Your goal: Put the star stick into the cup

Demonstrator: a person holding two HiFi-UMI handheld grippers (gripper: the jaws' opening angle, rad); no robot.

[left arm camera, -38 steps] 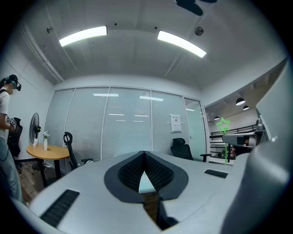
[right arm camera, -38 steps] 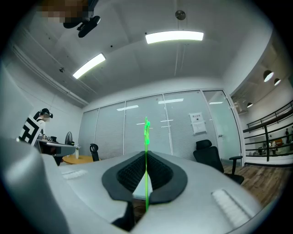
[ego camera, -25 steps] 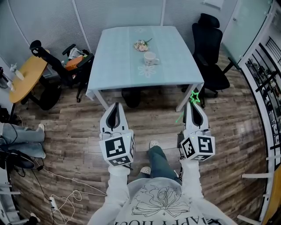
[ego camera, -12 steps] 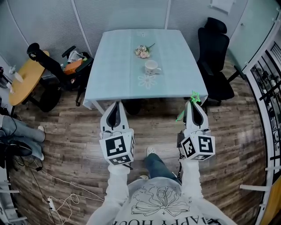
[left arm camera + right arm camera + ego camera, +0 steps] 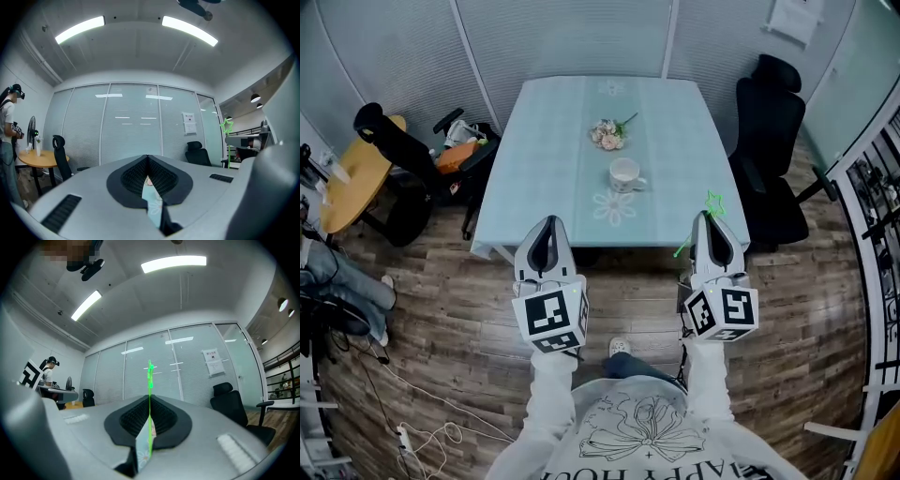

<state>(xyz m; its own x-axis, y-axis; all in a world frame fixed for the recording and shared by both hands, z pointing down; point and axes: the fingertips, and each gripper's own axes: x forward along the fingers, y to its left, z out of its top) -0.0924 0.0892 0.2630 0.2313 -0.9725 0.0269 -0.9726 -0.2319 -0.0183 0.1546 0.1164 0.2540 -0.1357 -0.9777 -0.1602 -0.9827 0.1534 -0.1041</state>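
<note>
The cup (image 5: 625,174) stands on the table (image 5: 553,159) near its middle, with a flower bunch (image 5: 607,135) just behind it. The left claw (image 5: 548,223) and right claw (image 5: 710,217) are at the table's near edge, left and right. The star stick (image 5: 150,373) is in the right one. An office chair (image 5: 773,141) stands right of the table.

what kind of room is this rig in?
Probably an office meeting room: glass partitions with blinds, a black office chair, strip lights overhead, and a table holding a cup.

green star stick (image 5: 713,202), white cup (image 5: 625,174)
</note>
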